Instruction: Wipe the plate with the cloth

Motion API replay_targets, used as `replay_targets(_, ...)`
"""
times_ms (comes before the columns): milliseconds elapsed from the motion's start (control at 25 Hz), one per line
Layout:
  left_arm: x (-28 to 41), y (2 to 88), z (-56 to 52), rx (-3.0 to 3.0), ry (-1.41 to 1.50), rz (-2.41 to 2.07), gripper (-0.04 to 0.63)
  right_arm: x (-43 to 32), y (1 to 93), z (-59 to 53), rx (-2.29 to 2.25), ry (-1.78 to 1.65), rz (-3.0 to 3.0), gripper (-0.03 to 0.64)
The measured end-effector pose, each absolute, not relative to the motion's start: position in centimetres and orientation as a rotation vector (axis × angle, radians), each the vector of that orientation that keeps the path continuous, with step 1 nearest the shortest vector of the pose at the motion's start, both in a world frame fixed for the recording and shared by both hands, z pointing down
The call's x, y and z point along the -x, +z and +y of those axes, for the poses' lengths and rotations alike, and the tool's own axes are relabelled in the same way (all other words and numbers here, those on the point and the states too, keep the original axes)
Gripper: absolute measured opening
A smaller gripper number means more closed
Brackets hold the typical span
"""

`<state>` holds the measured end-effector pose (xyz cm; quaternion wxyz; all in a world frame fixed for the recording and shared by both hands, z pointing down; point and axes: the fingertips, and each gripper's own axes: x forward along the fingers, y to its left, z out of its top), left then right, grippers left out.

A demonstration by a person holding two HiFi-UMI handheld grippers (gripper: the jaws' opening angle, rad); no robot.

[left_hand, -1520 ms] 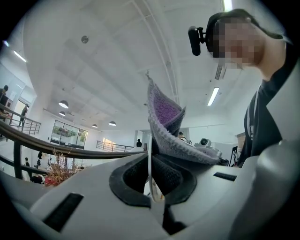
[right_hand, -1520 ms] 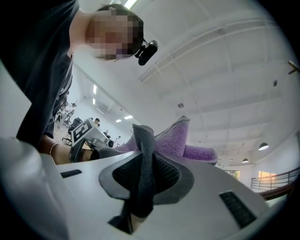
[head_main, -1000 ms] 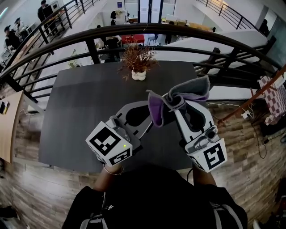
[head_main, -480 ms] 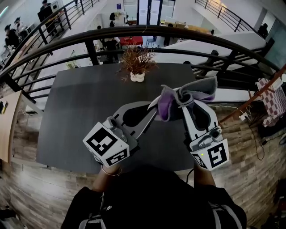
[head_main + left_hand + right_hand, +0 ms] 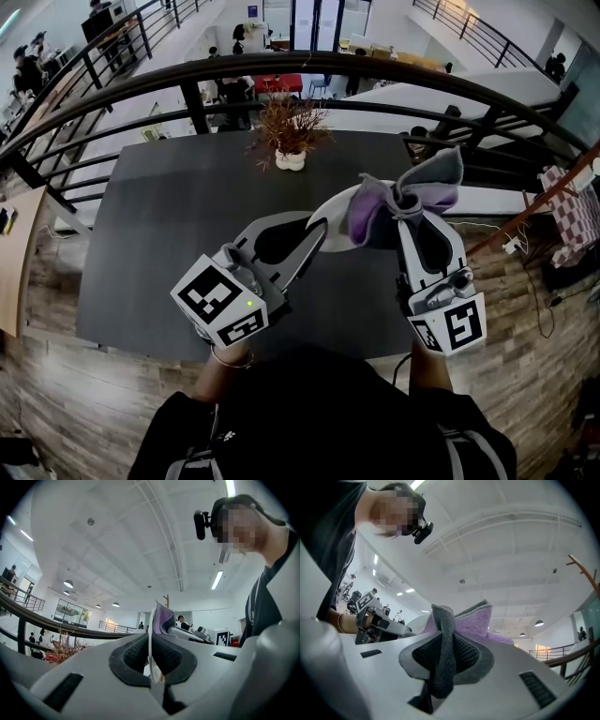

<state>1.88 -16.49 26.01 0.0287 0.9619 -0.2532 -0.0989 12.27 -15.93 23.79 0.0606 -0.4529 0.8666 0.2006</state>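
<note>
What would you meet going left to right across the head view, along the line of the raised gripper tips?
left gripper → plate → cloth

left gripper: low at the left, pointing forward and in toward the right, slightly above level. jaws pressed together on the thin rim of the plate, which stands edge-on between the pads. left marker cube is nearest the body, left wrist just behind it.
right gripper: at the right, pointing forward, tips near the left gripper's tips. jaws clamped on a bunched fold of the cloth. right marker cube covers most of the right forearm.
</note>
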Motion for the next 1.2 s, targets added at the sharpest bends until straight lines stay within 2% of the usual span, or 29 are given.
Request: replay_targets(1200,-1.4,26.0,-17.1,-2.928,-0.339,-0.752,0.009,-15.8,25.3,-16.8,1.557,0.568,2.571,0.063)
